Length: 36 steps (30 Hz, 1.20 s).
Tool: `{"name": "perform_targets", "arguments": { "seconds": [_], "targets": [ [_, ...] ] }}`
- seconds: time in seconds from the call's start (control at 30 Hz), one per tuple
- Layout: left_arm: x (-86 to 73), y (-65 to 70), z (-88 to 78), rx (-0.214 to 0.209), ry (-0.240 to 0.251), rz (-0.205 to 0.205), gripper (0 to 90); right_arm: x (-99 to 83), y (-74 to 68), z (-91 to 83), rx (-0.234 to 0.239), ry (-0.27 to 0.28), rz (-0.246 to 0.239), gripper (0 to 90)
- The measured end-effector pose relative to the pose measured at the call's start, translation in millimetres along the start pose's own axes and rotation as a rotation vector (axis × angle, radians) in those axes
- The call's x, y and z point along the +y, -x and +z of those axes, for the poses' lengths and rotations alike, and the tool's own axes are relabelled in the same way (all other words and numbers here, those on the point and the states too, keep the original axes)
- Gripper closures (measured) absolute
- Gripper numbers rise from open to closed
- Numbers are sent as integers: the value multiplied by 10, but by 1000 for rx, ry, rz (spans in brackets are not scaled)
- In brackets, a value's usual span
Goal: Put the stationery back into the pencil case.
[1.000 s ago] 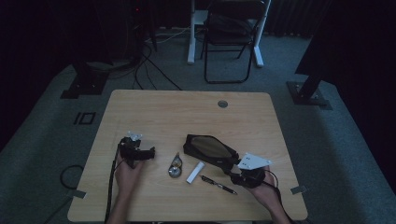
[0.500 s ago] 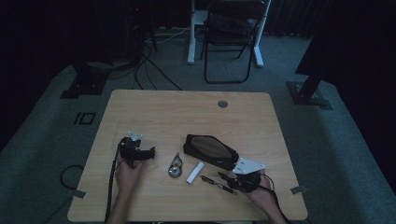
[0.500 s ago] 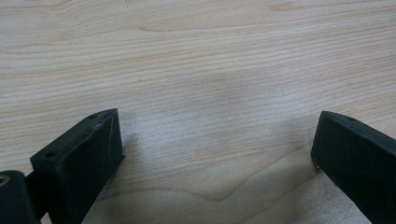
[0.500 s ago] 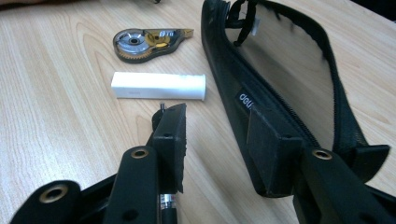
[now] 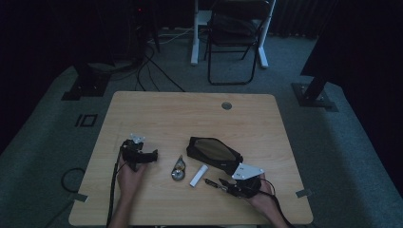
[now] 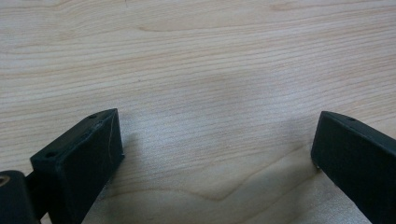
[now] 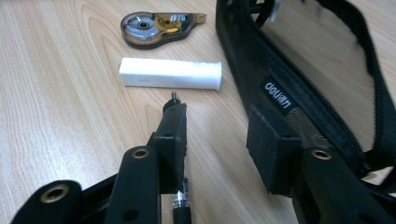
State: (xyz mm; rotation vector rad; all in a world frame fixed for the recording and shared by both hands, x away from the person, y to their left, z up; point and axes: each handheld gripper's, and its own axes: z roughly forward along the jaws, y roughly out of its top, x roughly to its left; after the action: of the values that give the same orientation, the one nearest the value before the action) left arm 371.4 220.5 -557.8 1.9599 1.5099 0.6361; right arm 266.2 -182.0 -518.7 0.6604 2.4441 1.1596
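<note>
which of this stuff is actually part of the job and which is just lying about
In the job: pen, lying between the jaws of the right tool, which have just been closing; probably the open pencil case.
Lying about: correction tape, white stick, chair; left tool, open and idle.

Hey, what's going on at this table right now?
A person works two tools over a wooden table. The right hand-held gripper has just been closing its jaws around a black pen lying beside an open black pencil case; the pen sits between the jaws, against one of them. A white tube and a correction tape dispenser lie just beyond. The left hand-held gripper rests open over bare wood, holding nothing.
</note>
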Motion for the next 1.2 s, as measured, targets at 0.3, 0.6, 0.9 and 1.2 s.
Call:
{"name": "perform_targets", "arguments": {
  "seconds": [0.3,0.6,0.9,1.2],
  "targets": [
    [0,0,0,0,0,0,23,-21,-38,76,16,-21,-4,581],
    [0,0,0,0,0,0,23,-39,-54,133,26,-41,-5,588],
    [0,0,0,0,0,0,23,-82,-49,224,33,-76,-5,603],
    [0,0,0,0,0,0,23,-123,-92,239,55,-106,-16,634]
  ]
}}
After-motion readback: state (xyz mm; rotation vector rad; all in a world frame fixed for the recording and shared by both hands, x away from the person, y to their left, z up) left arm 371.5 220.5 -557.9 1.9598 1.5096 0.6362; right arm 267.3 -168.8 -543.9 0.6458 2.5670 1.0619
